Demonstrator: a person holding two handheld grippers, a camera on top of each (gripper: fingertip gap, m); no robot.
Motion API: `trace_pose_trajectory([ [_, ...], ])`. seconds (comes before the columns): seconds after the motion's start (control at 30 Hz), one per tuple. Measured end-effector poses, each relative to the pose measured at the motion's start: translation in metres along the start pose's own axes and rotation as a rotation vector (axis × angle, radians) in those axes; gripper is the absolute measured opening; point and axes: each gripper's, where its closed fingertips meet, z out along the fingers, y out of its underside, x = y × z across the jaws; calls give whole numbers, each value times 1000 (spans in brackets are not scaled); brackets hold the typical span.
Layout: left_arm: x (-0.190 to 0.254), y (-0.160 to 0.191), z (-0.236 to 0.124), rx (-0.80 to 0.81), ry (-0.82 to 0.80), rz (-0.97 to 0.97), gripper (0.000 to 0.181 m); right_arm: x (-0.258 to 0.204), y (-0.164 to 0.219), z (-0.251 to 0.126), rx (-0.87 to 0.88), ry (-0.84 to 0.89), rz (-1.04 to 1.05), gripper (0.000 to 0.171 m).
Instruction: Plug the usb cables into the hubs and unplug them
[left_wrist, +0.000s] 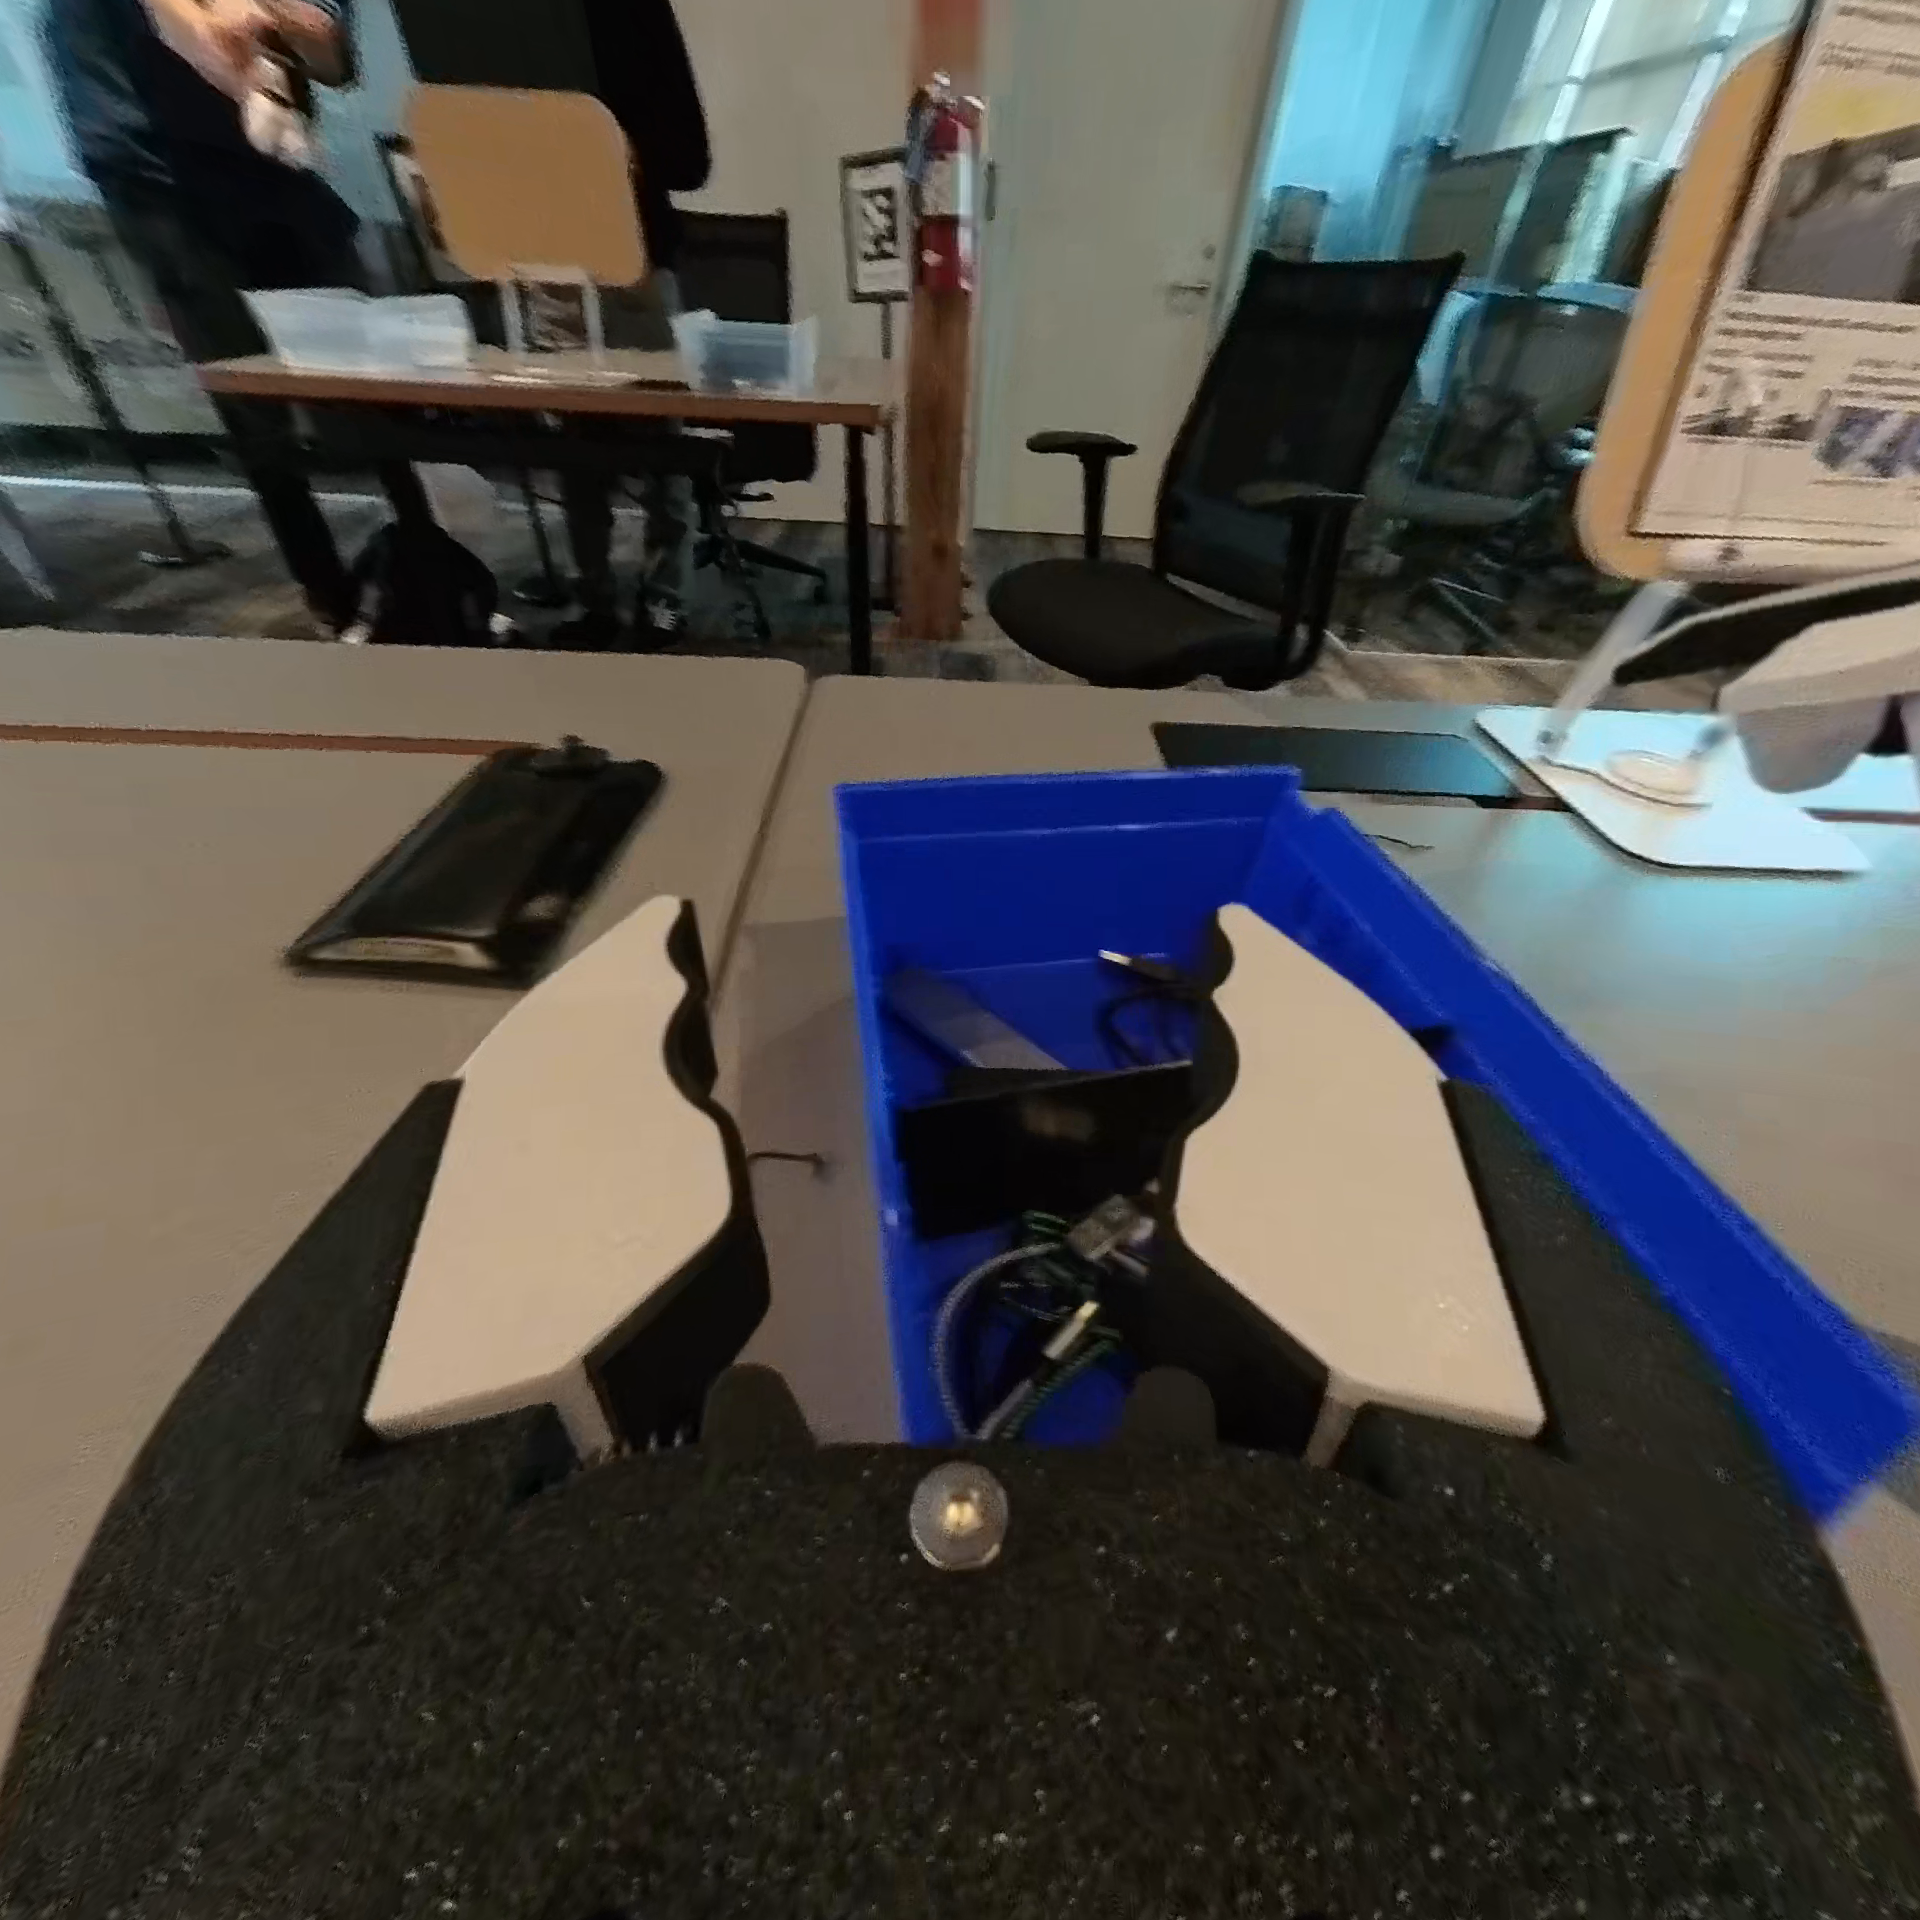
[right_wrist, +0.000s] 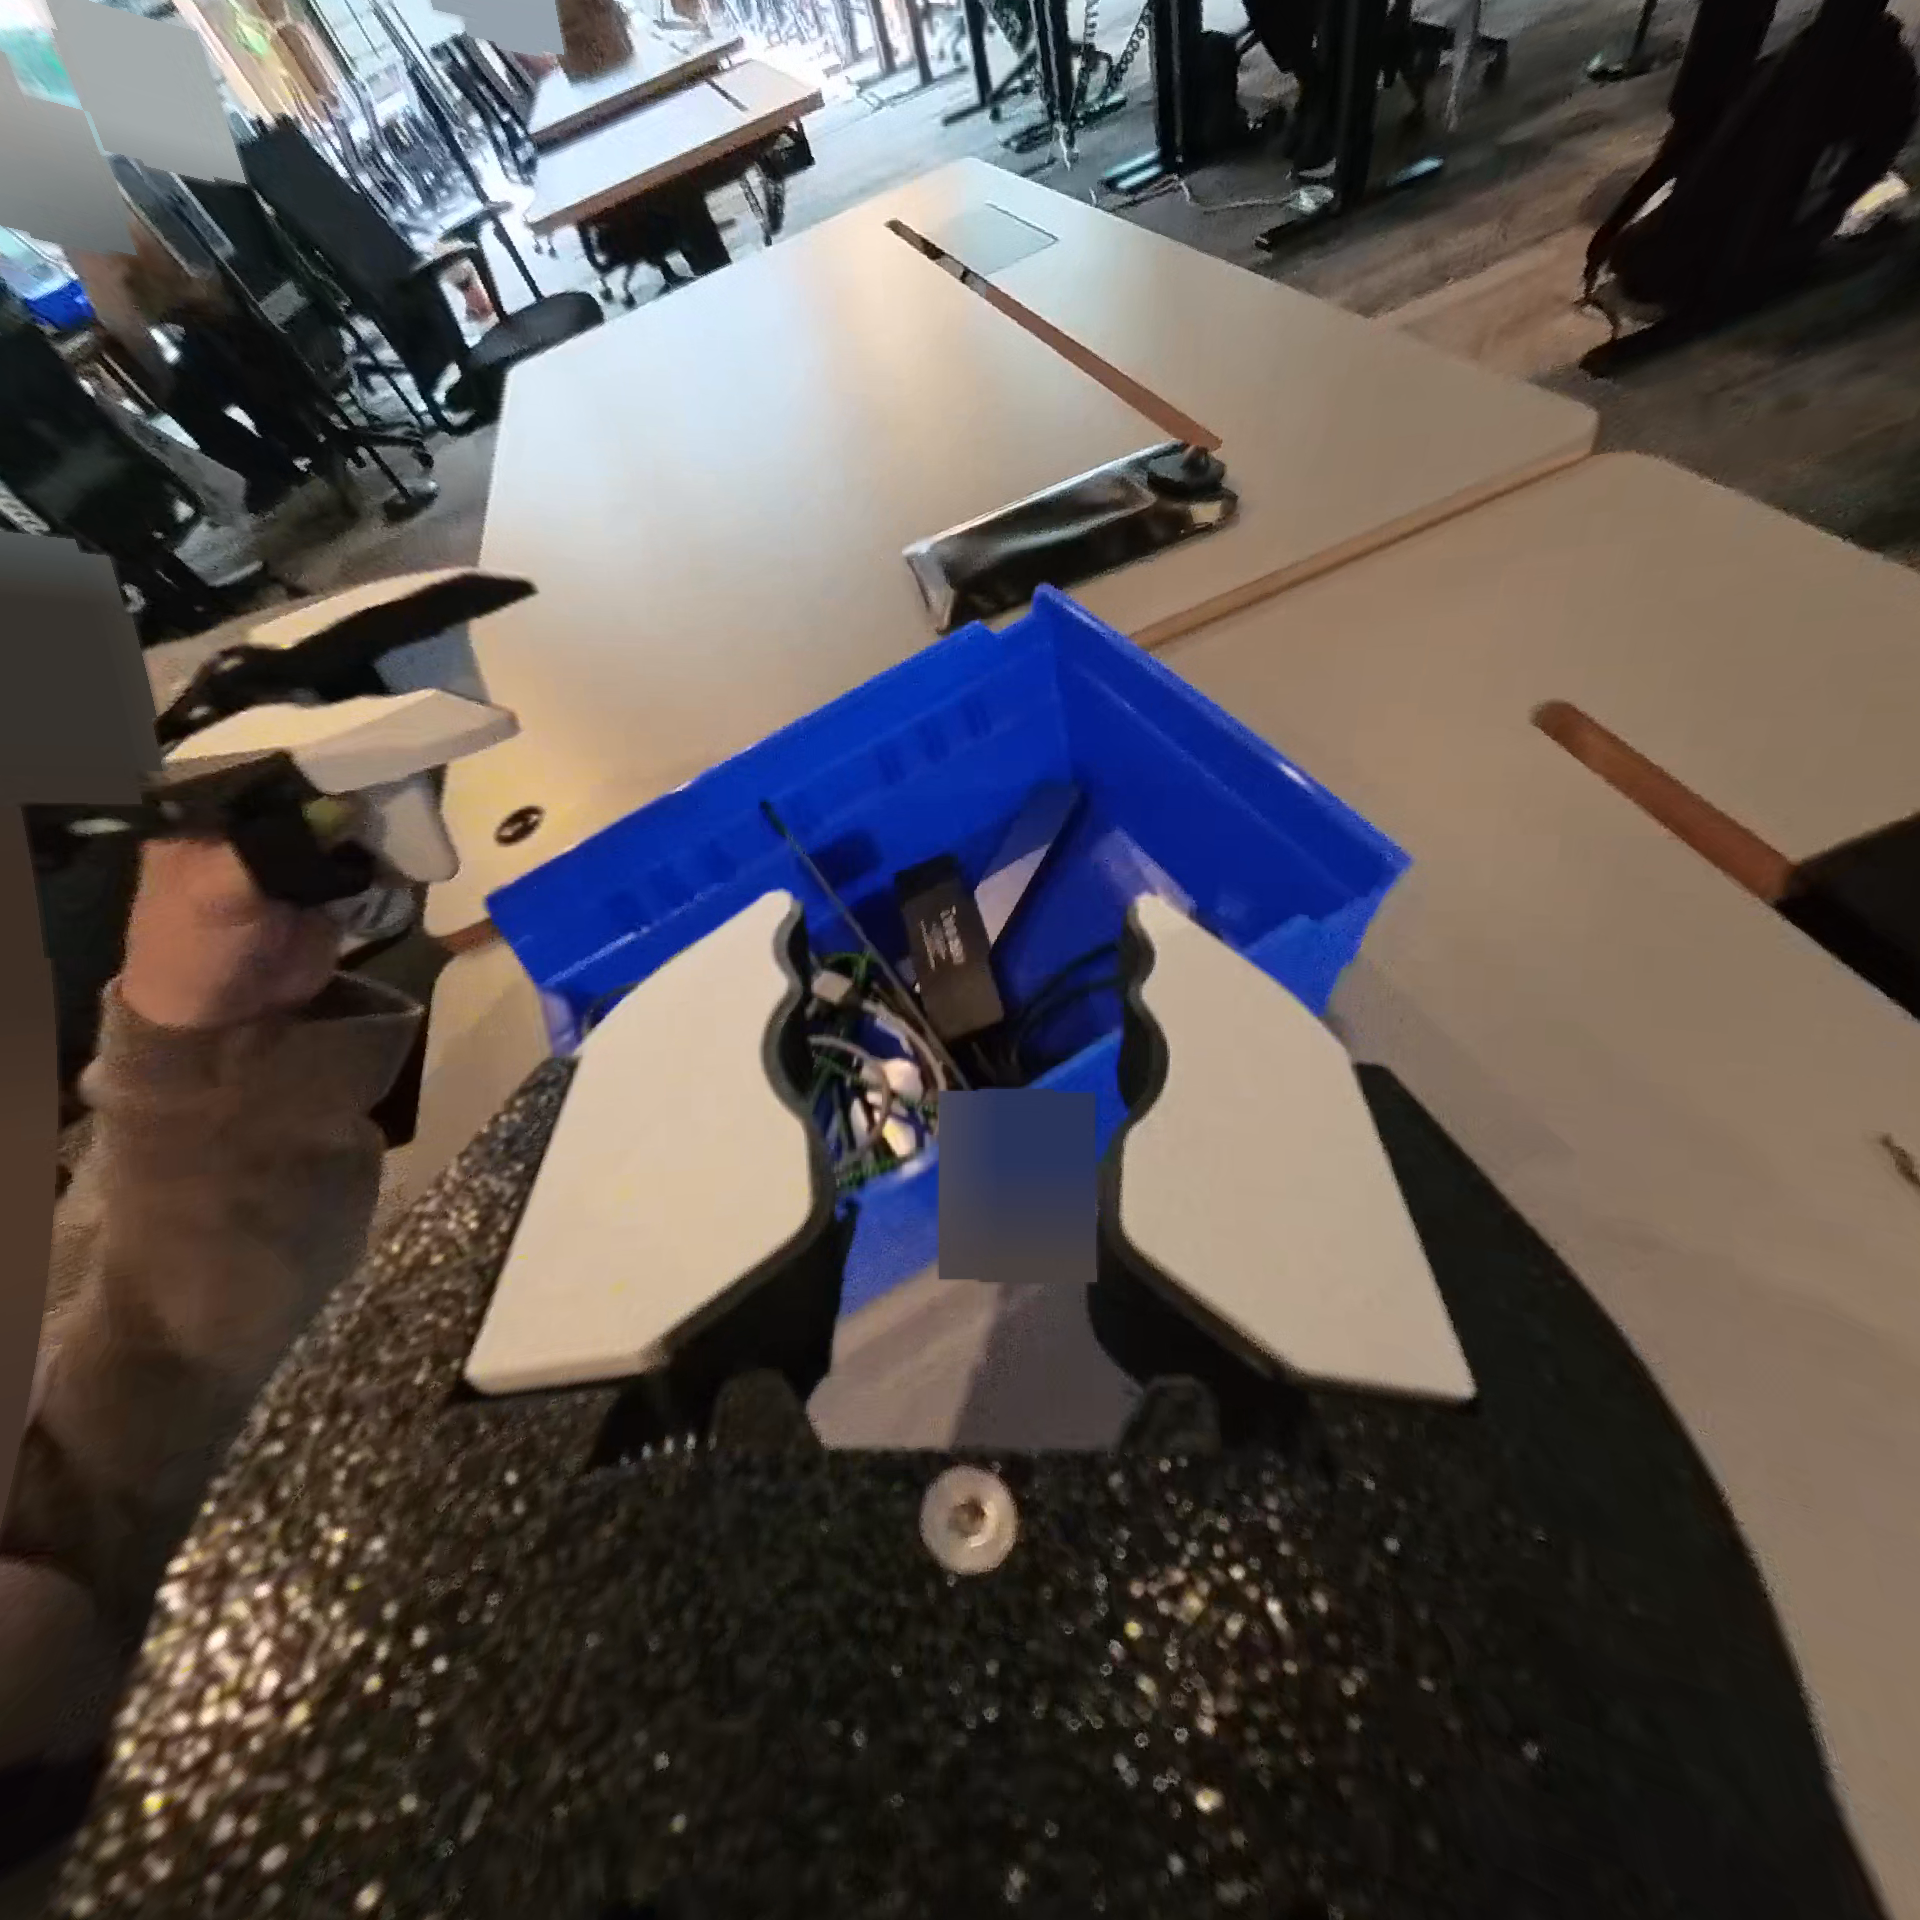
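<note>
A blue plastic bin (left_wrist: 1049, 862) stands on the grey table; it also shows in the right wrist view (right_wrist: 1195, 748). Inside lie a black hub (left_wrist: 1039, 1143), seen upright in the right wrist view (right_wrist: 951, 961), a grey slab (left_wrist: 966, 1023), black cable with a plug (left_wrist: 1138, 966) and a tangle of braided cables (left_wrist: 1039, 1320), (right_wrist: 862, 1081). My left gripper (left_wrist: 956, 925) is open and empty, hovering over the bin's near left edge. My right gripper (right_wrist: 961, 914) is open and empty above the bin's near end. The left gripper also shows at the left of the right wrist view (right_wrist: 457, 665).
A black pouch (left_wrist: 488, 862), (right_wrist: 1081, 530) lies on the table left of the bin. A monitor stand base (left_wrist: 1662, 800) and a dark mat (left_wrist: 1340, 758) sit behind the bin at right. An office chair (left_wrist: 1247, 468) and another desk (left_wrist: 540, 384) stand beyond the table.
</note>
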Motion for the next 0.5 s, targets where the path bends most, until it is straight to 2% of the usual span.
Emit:
trace_pose_trajectory([
  [0.03,9,2,3,-20,48,-13,84,2,3,-13,5,-8,4,58],
  [0.13,43,9,12,-83,196,-70,77,5,-5,-58,81,-18,-36,57],
  [0.2,62,14,19,-130,239,-76,78,4,-15,-90,150,-22,-82,57],
  [0.27,79,21,26,-194,226,-45,77,2,-24,-116,203,-28,-153,57],
  [0.37,90,28,47,-309,171,39,65,5,-29,-141,211,11,-286,57],
  [0.5,99,33,89,-505,212,-44,65,17,-38,-163,297,121,-467,59],
])
